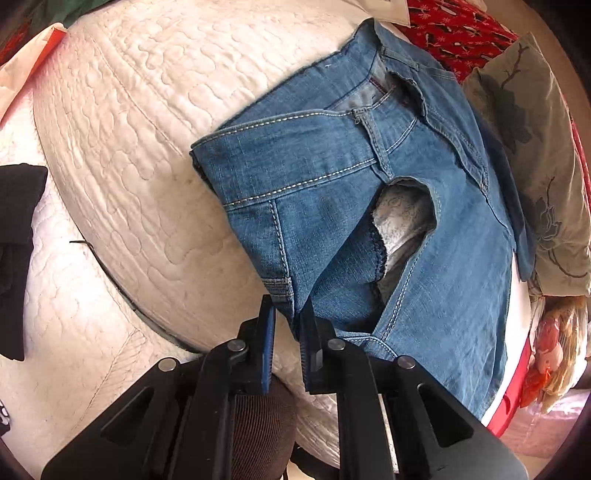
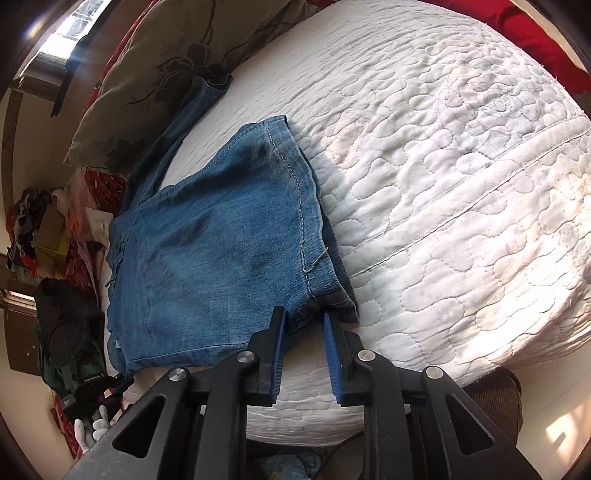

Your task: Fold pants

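Blue jeans [image 1: 332,206] lie folded on a white quilted mattress [image 1: 140,122]. The left wrist view shows the waistband and a pocket opening with its pale lining. My left gripper [image 1: 287,312] is at the near edge of the waist part, shut on a bunched fold of denim. In the right wrist view the jeans [image 2: 221,236] show a leg end with a stitched hem, stained dark in places. My right gripper [image 2: 304,317] straddles the near corner of that hem. Its jaws stand apart, with denim between them lying flat on the mattress [image 2: 443,184].
A grey-green flowered pillow [image 2: 147,74] lies beyond the jeans, also seen in the left wrist view [image 1: 535,155]. Red patterned fabric [image 1: 454,33] is past the waistband. Dark clothes and boxes [image 2: 55,258] crowd the floor to the left. A black garment [image 1: 18,240] lies at the left edge.
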A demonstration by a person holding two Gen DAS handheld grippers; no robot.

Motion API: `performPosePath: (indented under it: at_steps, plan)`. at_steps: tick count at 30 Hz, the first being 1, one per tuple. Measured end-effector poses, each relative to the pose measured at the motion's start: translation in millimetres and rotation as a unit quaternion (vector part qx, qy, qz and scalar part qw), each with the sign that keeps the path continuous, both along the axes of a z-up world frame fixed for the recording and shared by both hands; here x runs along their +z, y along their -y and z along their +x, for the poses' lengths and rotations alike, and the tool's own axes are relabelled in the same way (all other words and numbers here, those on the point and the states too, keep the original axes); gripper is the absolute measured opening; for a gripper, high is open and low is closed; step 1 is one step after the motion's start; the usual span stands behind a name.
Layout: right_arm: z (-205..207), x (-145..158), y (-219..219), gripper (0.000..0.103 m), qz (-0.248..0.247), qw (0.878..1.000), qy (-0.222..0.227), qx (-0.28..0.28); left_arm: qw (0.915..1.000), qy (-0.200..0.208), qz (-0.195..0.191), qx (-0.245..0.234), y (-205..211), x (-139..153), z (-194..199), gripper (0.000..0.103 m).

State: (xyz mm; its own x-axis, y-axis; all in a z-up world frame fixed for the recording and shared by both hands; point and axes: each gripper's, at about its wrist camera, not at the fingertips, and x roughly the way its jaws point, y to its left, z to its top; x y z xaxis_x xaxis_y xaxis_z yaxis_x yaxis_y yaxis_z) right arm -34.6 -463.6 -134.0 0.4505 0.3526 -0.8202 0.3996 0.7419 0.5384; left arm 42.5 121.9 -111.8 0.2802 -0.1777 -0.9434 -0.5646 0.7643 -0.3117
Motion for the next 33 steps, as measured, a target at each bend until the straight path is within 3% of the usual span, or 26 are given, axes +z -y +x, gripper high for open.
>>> performPosePath:
  at_steps: [2, 6, 9, 12, 14, 15, 16, 17, 21, 23, 28, 33]
  plan:
    - [-0.8, 9.1, 4.7, 0.024, -0.014, 1.0, 0.003, -0.007, 0.9999, -0.001, -0.002, -0.013, 2.5, 6.0, -0.4, 0.01]
    - [4.2, 40.5, 17.6, 0.024, -0.063, 0.997, 0.033, -0.014, 0.9956, 0.045, -0.009, -0.082, 13.0, 44.0, -9.0, 0.01]
    - [24.1, 59.3, 25.9, 0.036, -0.091, 0.994, 0.051, -0.012, 0.9894, 0.089, -0.029, -0.111, 11.9, 77.2, -19.3, 0.01]
    - [64.1, 71.0, 25.4, 0.04, -0.099, 0.993, 0.061, 0.007, 0.9845, 0.129, -0.026, -0.116, -1.9, 109.1, 10.4, 0.011]
    - [98.7, 78.1, 19.5, 0.04, -0.1, 0.992, 0.069, 0.023, 0.9835, 0.139, -0.019, -0.115, -16.3, 121.1, 52.5, 0.024]
    - [116.8, 81.2, 16.5, 0.04, -0.102, 0.992, 0.073, 0.029, 0.9846, 0.136, -0.019, -0.108, -25.7, 122.9, 77.5, 0.046]
    - [136.4, 84.5, 13.0, 0.042, -0.104, 0.991, 0.079, 0.034, 0.9856, 0.132, -0.024, -0.102, -38.3, 120.9, 101.1, 0.065]
    - [155.3, 87.3, 10.1, 0.043, -0.106, 0.99, 0.084, 0.04, 0.9877, 0.127, -0.027, -0.086, -50.1, 117.9, 124.0, 0.068]
    - [235.8, 93.6, -5.1, 0.052, -0.118, 0.986, 0.101, 0.068, 0.9916, 0.076, -0.091, -0.052, -81.4, 80.4, 227.5, 0.068]
    - [273.4, 91.7, -11.6, 0.054, -0.128, 0.983, 0.108, 0.075, 0.9932, 0.054, -0.103, -0.008, -92.9, 59.8, 258.4, 0.068]
    - [357.2, 76.0, -31.7, 0.057, -0.147, 0.977, 0.114, 0.103, 0.9963, 0.027, -0.081, -0.001, -87.4, 32.3, 312.1, 0.068]
    - [409.3, 59.3, -57.6, 0.058, -0.211, 0.962, 0.12, 0.124, 0.9963, 0.031, -0.08, 0.001, -94.9, 25.4, 341.1, 0.068]
